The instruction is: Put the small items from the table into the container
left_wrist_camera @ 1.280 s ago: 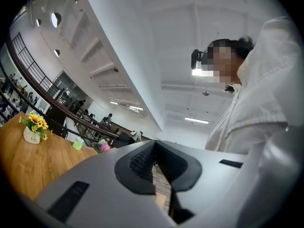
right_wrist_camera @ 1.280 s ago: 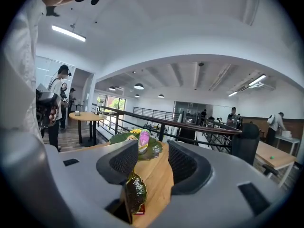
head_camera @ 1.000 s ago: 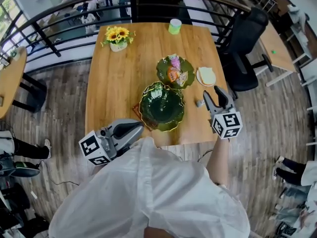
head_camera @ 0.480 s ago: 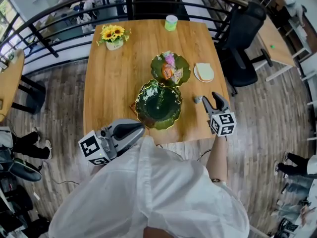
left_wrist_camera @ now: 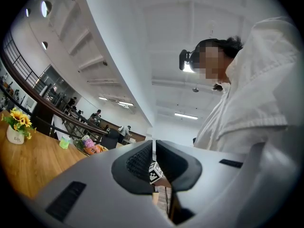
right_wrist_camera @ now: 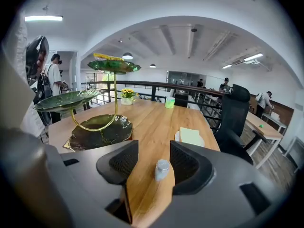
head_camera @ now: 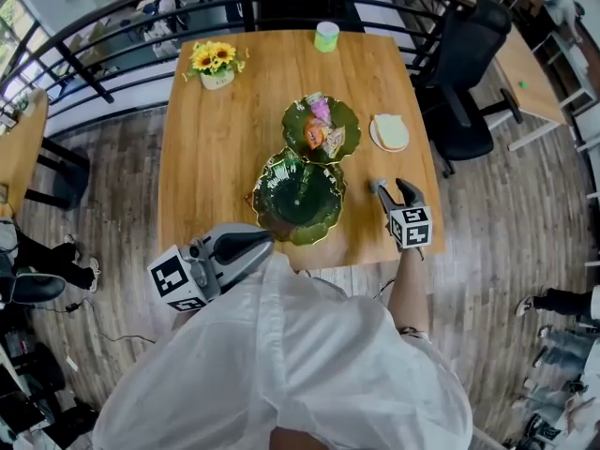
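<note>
**A:** While we've got the right gripper [head_camera: 392,191] tipped down at the table's [head_camera: 216,157] right edge, where's the grey bit [right_wrist_camera: 161,169]?

**B:** Right between our jaws lol. In the right gripper view they're spread wide and the bit stands upright on the wood in the gap. It's closer to the right pad, and neither pad is pressing on it. So nothing's gripped yet.

**A:** And our left gripper [head_camera: 265,242]?

**B:** Hanging just off the near edge, pointing a little upward. Its jaws are pretty much together and we're not holding anything there.

**A:** Where's the stand [head_camera: 298,200] compared to the bit?

**B:** Middle of the table, toward the near edge. It's to the left of the bit and clearly apart from it. Green leafy tiers, and we can see snacks [head_camera: 322,131] on the top one.

**A:** Anything else up there?

**B:** A plate [head_camera: 389,132] by the right edge, past the bit. Then there's a green cup [head_camera: 326,36] at the far edge and flowers [head_camera: 216,64] near the far left corner.
</note>
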Tool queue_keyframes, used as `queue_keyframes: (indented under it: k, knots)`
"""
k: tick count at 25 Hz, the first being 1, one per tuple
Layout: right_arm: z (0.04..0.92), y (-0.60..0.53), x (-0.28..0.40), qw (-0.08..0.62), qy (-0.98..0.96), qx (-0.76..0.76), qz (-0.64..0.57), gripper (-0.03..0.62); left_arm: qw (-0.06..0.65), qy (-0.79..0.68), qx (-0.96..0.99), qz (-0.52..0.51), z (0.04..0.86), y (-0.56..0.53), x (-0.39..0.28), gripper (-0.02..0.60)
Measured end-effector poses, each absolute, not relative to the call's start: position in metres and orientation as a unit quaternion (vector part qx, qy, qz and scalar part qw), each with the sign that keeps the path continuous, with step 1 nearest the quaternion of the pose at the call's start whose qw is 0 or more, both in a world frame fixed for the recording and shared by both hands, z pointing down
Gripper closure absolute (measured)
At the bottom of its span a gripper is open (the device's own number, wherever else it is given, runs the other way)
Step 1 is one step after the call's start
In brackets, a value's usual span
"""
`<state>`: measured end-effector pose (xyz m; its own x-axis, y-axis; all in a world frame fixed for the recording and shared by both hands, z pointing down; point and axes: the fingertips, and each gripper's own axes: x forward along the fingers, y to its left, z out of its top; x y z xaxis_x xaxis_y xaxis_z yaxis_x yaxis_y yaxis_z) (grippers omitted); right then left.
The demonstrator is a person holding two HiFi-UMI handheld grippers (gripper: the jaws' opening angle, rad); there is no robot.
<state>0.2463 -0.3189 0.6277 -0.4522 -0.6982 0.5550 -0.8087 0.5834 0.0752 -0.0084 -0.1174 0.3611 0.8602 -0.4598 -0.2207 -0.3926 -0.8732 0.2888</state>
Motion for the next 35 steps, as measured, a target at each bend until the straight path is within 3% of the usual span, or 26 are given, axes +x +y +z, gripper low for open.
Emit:
queue_keyframes:
  k: [16, 35]
  knots:
    - [0.708, -0.351, 0.249, 0.395, -0.813, 0.417, 0.103, 0.395, 0.139, -0.263, 0.948, -0.114, 0.373, -0.127, -0.009, 0.572]
    - [0.763, -0.358, 0.251, 0.446, -0.786, 0.397, 0.162, 0.414, 0.148, -0.3, 0.937, -0.103, 0.383, -0.139, -0.014, 0.572]
